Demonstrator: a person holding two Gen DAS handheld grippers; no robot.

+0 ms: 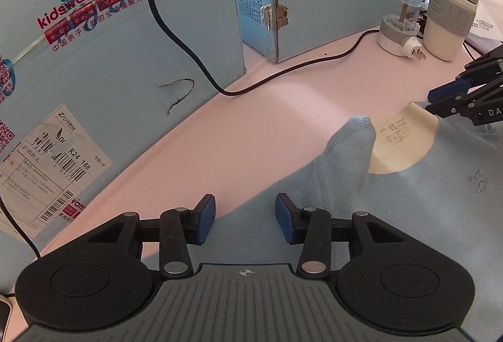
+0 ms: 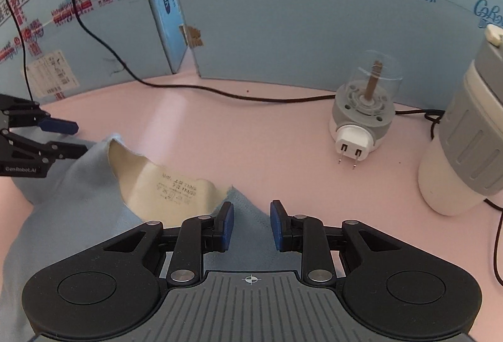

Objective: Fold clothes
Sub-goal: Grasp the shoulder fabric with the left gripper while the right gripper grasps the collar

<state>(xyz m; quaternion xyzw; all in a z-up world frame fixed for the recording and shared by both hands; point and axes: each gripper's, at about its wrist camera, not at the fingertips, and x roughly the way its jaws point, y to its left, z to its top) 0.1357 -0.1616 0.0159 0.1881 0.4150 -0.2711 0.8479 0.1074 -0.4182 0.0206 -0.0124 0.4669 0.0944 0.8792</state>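
1. Nearest my left lens is the left claw [image 1: 245,221], at six o'clock, its blue pads spread with nothing pinched. One pad hangs over the bare pink table [image 1: 283,96], the other over the left shoulder of the light blue shirt [image 1: 424,200]; I judge I've straddled that hem so I can bite it.
2. At two o'clock in that view the shirt's cream neckline label [image 1: 396,137] faces up, so the garment lies front-up, collar pointing away from me.
3. My right claw [image 2: 251,224] sits at six o'clock in its own lens, pads parted and empty, the shirt's right shoulder tip between them. Matching grips on both shoulders would, I reckon, let me lift the top edge evenly for the fold.
4. At three o'clock a plug-in device [image 2: 361,109] and a grey-white bottle [image 2: 465,134] stand well clear of the cloth.
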